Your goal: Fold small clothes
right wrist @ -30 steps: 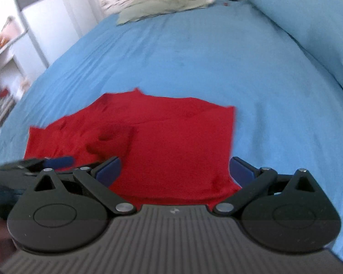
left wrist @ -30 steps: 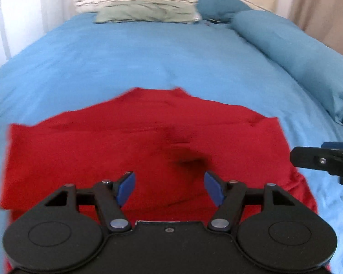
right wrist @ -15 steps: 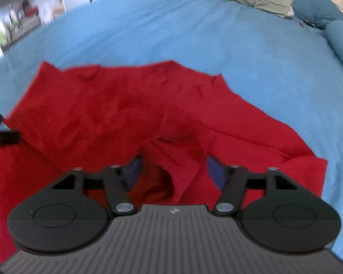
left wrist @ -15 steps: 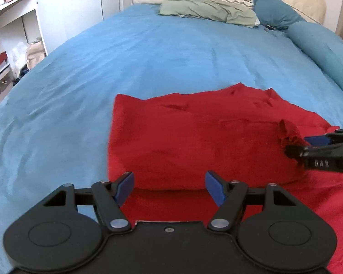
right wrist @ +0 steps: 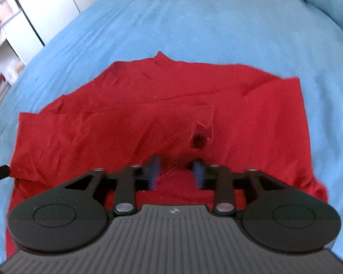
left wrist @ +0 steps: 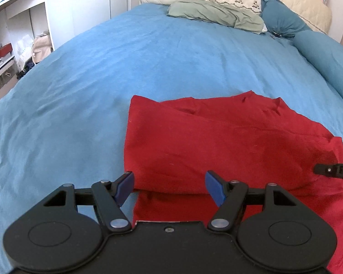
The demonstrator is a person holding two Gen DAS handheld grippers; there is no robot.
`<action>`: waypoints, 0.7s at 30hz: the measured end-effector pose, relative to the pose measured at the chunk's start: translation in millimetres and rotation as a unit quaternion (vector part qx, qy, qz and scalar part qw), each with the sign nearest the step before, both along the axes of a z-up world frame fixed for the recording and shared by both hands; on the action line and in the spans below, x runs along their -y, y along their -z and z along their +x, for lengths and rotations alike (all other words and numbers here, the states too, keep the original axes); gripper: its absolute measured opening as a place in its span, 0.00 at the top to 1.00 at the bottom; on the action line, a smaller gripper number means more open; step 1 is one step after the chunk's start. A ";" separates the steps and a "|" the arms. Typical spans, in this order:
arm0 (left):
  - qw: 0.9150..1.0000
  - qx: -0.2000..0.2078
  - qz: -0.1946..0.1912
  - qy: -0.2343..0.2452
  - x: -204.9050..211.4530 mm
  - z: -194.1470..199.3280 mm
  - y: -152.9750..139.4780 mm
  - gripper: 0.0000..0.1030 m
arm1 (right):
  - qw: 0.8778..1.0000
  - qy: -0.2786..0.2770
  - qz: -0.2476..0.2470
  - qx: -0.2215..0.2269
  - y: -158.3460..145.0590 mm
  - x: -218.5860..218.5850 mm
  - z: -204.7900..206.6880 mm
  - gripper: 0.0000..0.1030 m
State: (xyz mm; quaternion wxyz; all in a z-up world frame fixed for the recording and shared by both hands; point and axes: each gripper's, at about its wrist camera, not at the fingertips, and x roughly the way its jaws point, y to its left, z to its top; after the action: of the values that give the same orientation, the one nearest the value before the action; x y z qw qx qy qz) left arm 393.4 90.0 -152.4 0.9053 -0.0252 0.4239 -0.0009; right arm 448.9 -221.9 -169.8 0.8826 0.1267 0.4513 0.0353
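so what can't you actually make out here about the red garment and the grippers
- Red garment, near edge: hidden by the gripper bodies in both wrist views.
- Right gripper: its blue fingertips are motion-blurred in the right wrist view, and the left wrist view's edge cuts it off.
- What kind of garment: folds hide its shape.
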 end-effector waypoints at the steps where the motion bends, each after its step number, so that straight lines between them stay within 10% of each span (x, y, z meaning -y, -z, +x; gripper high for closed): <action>1: 1.000 0.000 0.000 -0.001 -0.7 -0.5 0.8 0.29 | 1.000 0.001 0.006 0.004 1.0 1.1 -1.7 0.33; 11: 1.000 -0.010 -0.008 -0.018 -9.9 -6.1 5.2 0.29 | 0.994 0.095 0.046 -0.005 6.1 -3.0 12.6 0.21; 21: 1.000 -0.015 0.000 -0.014 -10.4 -6.3 10.6 0.29 | 0.988 0.155 0.018 -0.015 7.1 -2.4 5.8 0.66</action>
State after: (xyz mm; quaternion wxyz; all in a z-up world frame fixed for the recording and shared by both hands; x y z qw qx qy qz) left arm 387.1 100.4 -163.0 0.8988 -0.0313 0.4371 0.0118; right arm 454.7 -219.5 -176.9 0.8682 0.2116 0.4387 -0.0953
